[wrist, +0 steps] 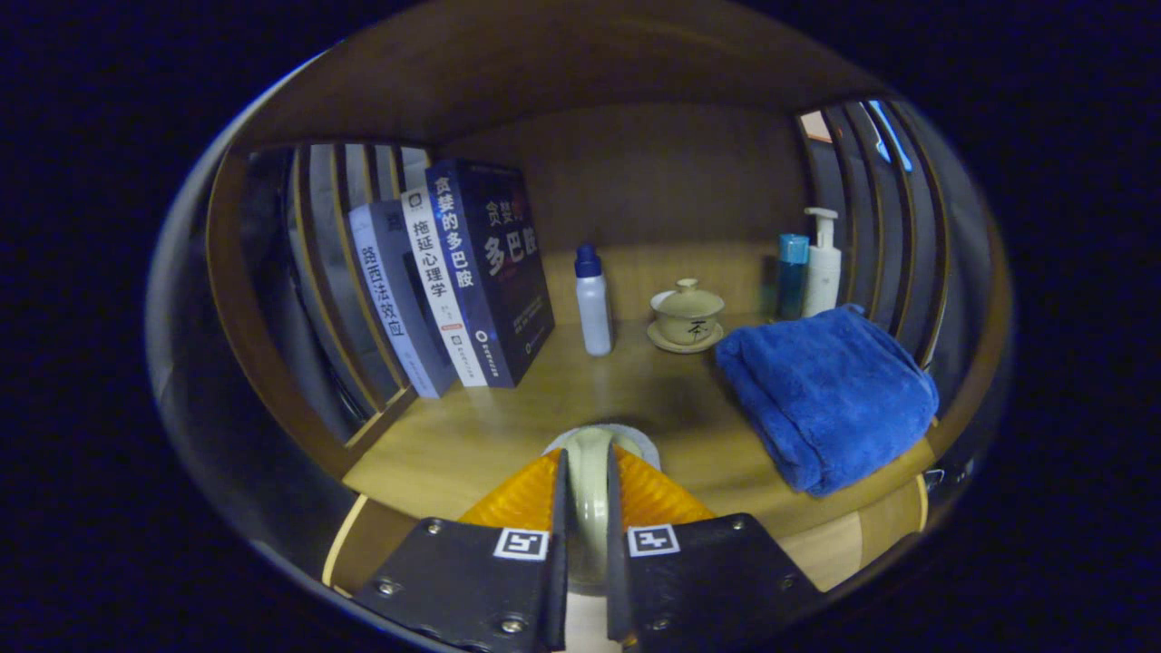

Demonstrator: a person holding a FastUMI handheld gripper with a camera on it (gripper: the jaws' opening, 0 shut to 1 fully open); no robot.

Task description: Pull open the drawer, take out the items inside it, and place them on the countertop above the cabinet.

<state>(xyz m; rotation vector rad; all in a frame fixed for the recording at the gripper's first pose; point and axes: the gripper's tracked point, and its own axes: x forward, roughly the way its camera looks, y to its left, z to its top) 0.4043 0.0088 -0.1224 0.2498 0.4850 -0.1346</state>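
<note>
Wooden tabletop fills the foreground, enclosed by a wooden back panel and slatted sides left and right.

Blue folded towel is the biggest loose item, lying on the tabletop ahead and to the right of the claw, near the front edge, with one corner overhanging slightly.

Three books stand at the left against the slats, leaning rightward; the dark one is the outermost, two lighter ones behind it.

Claw: black body with two orange fingers, narrowly apart, both pressing on a pale greenish rounded item pinched between them. It looks ceramic, a rim or handle shape; can't tell what it is exactly. It sits at the tabletop's front edge, a grey rounded base or shadow just beyond the fingertips. Whether it rests on the tabletop or is held above it, can't tell.

White pump bottle stands back right, a teal bottle just beside it on the left, both behind the towel.

Small white bottle with blue cap upright, centre back, just to the right of the books.

Lidded beige tea bowl on its saucer, between the white bottle and the towel, apart from both.
</note>
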